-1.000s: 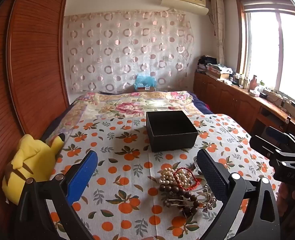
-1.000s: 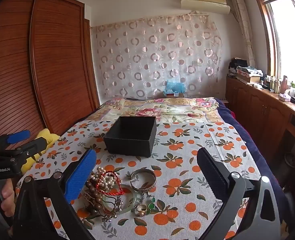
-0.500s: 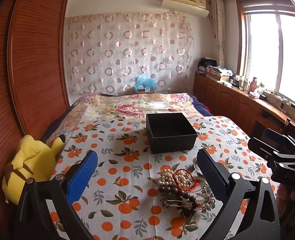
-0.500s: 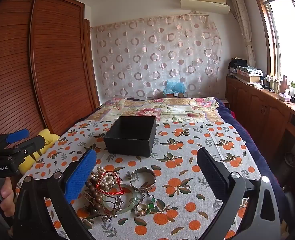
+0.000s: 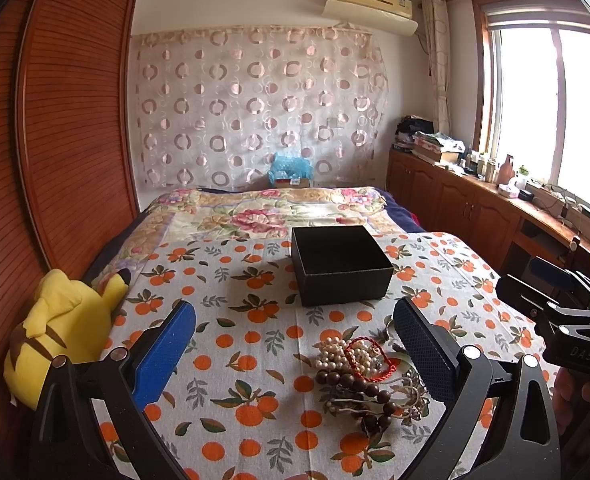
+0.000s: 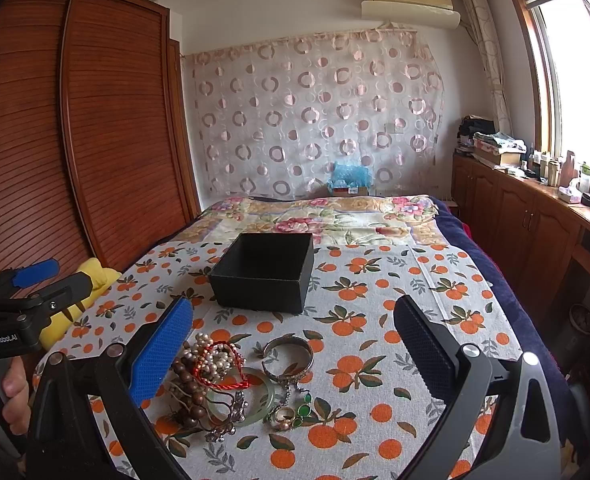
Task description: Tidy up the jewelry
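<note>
Jewelry (image 6: 235,384) is all dumped in one tangled heap on the orange-print cloth (image 6: 375,320) spread over the bed, and nothing's been picked up so far. You can make out a pearl strand (image 5: 341,354) with a red cord (image 6: 219,368) looped over it, dark wooden beads (image 5: 355,384), a pale green bangle (image 6: 255,404), a metal bangle (image 6: 289,356) and a couple of small rings right next to them.

Black box (image 6: 265,270) sits open a bit further up the cloth, well apart from the heap, empty as far as I can see. Pretty clearly that's where it's all meant to go, and having it straight ahead with no lid makes for an easy drop.

Both grippers hover low over the near edge of the cloth. Left gripper (image 5: 295,344) has its jaws spread wide with the heap toward its right finger, holding nothing. Right gripper (image 6: 293,344) is just as wide, also carrying nothing, with the heap close to its blue left finger. So the pile sits between the two tools, reachable from either side.

My guess is this is the very start. The bangles look like the easy first grab since they lie partly free. The beads and cord are knotted together, so pulling one could drag the lot.

Yellow plush toy (image 5: 59,332) is slumped at the left edge of the bed, out of the way.
</note>
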`<action>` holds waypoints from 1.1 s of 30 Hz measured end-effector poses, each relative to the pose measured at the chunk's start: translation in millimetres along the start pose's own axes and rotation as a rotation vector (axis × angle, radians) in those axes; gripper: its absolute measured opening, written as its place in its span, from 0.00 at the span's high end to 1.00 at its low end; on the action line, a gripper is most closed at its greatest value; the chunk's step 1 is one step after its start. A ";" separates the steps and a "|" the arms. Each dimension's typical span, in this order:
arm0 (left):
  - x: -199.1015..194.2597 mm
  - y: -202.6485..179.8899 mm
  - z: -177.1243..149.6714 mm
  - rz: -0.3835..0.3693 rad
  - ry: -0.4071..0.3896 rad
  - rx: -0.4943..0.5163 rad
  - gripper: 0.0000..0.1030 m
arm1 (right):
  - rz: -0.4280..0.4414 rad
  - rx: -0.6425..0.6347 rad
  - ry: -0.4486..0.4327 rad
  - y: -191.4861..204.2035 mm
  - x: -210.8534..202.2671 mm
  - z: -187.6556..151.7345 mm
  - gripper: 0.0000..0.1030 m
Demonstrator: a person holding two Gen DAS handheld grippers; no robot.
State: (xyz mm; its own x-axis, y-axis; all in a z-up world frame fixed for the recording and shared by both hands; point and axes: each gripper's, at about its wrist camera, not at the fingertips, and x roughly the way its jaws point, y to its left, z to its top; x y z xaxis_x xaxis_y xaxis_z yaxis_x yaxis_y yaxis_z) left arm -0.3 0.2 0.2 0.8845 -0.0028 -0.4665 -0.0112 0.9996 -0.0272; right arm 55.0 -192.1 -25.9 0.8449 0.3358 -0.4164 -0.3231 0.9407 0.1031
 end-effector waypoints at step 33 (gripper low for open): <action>-0.3 -0.2 -0.1 -0.001 -0.006 -0.001 0.07 | 0.001 0.001 -0.001 -0.6 0.3 0.8 0.02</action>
State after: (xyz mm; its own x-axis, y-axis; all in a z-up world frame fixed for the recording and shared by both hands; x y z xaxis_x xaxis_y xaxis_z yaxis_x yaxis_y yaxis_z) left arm -0.6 0.1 0.3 0.8875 -0.0034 -0.4609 -0.0108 0.9995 -0.0281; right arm 55.8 -192.5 -25.3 0.8451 0.3369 -0.4151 -0.3236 0.9404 0.1043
